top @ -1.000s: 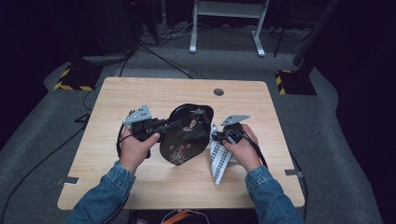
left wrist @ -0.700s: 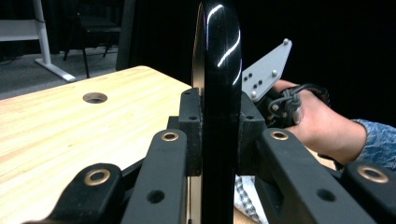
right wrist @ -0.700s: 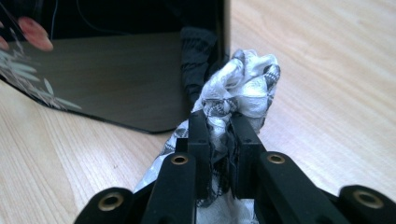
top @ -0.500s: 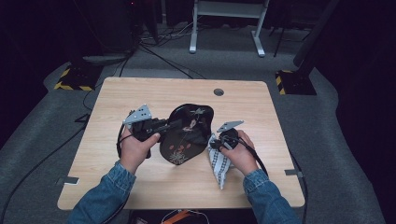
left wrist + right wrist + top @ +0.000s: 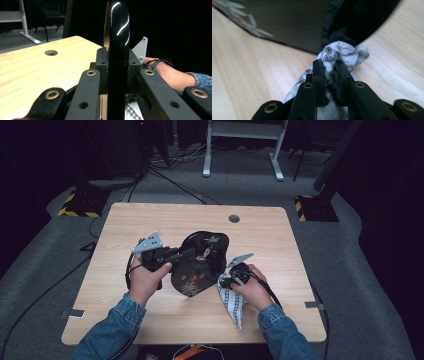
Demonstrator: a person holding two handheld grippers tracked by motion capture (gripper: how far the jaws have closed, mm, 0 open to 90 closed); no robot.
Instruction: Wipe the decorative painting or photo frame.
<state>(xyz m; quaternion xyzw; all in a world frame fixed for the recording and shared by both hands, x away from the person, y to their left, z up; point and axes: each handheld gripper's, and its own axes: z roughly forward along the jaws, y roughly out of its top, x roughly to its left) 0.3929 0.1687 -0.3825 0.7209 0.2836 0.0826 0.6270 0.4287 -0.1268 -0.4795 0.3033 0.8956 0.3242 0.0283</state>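
The job here looks like wiping a black plate (image 5: pixel 200 262) with a cloth (image 5: pixel 232 297). The wiping step is in hand now, I think, because the cloth is right at the plate.

The plate is shiny and black, with small pictures painted on it. It is in the middle of the table (image 5: pixel 280 235), tipped up on its edge. The left tool (image 5: pixel 185 255) pinches the plate's left rim, and its two black jaws press on both sides of the rim. In the left tool's own view the plate (image 5: pixel 117 50) stands straight up between them.

The right tool (image 5: pixel 225 281) pinches the cloth. The cloth is white with dark patterns. It is bunched up at the tool and hangs down to the table on the near right side of the plate. In the right tool's own view the cloth (image 5: pixel 337 53) sticks out past the jaws and touches the plate's edge (image 5: pixel 287 27).

Next, the right tool should rub the cloth over the plate while the left tool holds it steady.

Both forearms, in blue sleeves, come in from the near side. The left hand (image 5: pixel 147 277) holds its tool level, pointing right. The right hand (image 5: pixel 250 287) sits low near the table, pointing left and away.
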